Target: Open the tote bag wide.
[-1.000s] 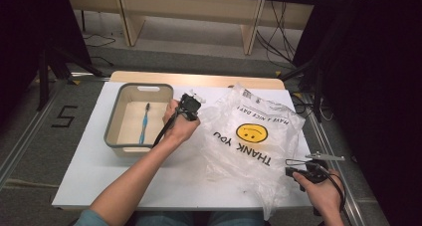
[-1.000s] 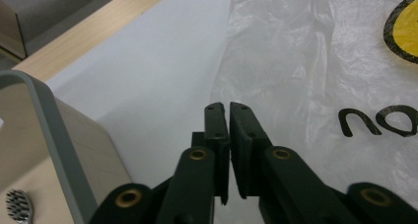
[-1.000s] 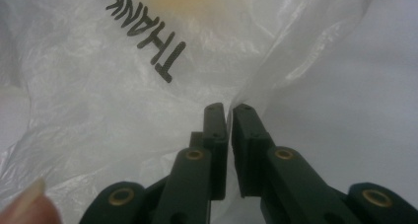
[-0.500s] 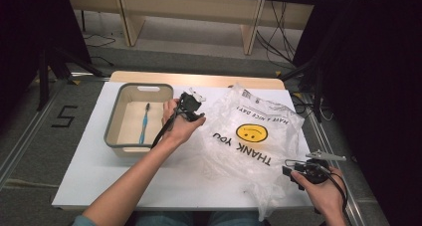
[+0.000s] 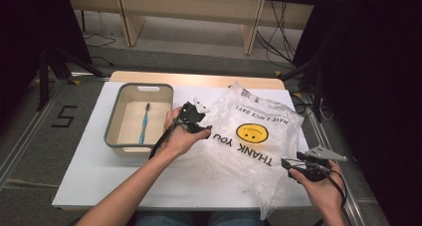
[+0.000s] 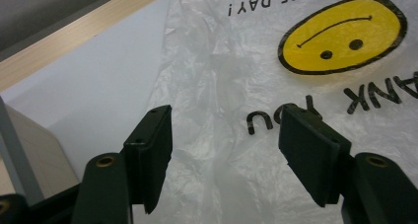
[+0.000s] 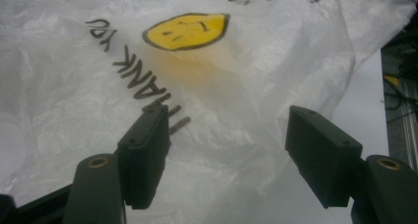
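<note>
Both jaws just opened off crumpled, translucent smiley bag (image 5: 249, 136)

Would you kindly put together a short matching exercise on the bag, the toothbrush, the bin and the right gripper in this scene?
Things:
1. plastic bag
2. toothbrush
3. bin
4. right gripper

Descriptions:
A. lying inside the bin
B. at the bag's near right edge, jaws open
C. spread on the table, smiley print up
D. grey-walled, left of the bag

Pairs: 1-C, 2-A, 3-D, 4-B
</note>
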### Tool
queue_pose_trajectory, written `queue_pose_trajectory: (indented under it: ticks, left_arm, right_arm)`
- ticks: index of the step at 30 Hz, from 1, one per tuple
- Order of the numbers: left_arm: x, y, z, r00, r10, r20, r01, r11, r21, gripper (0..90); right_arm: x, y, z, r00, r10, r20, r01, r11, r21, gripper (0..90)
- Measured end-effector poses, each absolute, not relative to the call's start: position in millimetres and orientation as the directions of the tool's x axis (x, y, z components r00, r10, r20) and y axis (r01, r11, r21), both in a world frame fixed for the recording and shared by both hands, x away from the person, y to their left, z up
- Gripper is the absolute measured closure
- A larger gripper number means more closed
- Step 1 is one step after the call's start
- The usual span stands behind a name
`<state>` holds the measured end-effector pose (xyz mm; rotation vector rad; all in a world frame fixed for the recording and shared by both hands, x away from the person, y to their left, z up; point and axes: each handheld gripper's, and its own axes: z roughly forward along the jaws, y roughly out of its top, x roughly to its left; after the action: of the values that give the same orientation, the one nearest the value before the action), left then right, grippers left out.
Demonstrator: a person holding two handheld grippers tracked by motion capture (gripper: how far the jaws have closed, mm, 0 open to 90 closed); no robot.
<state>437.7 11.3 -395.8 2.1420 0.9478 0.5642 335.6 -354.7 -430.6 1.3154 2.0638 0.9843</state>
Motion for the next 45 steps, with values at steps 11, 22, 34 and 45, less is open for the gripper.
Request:
queue_pose_trajectory:
  ticks: [11, 22, 34, 45]
  left_arm:
    - [408.9, 18.3, -401.5, 0.696, 0.714, 0.076, 0.411, -0.483, 0.773, 36.0]
    - [381.9, 35.3, -418.0, 0.751, 0.656, 0.072, 0.372, -0.511, 0.775, 34.3]
    - [354.3, 56.8, -444.8, 0.772, 0.632, 0.071, 0.364, -0.531, 0.765, 33.7]
    - [342.2, 69.9, -456.3, 0.776, 0.621, 0.106, 0.343, -0.557, 0.756, 32.7]
  right_arm:
    - [338.1, -337.5, -427.6, -0.486, 0.873, -0.031, 0.517, 0.316, 0.796, 33.9]
    - [340.6, -323.7, -428.4, -0.532, 0.846, -0.032, 0.505, 0.348, 0.79, 34.0]
    - [344.4, -309.0, -430.9, -0.568, 0.823, -0.026, 0.5, 0.37, 0.783, 35.7]
    - [343.6, -295.7, -438.8, -0.605, 0.796, -0.015, 0.487, 0.384, 0.785, 37.2]
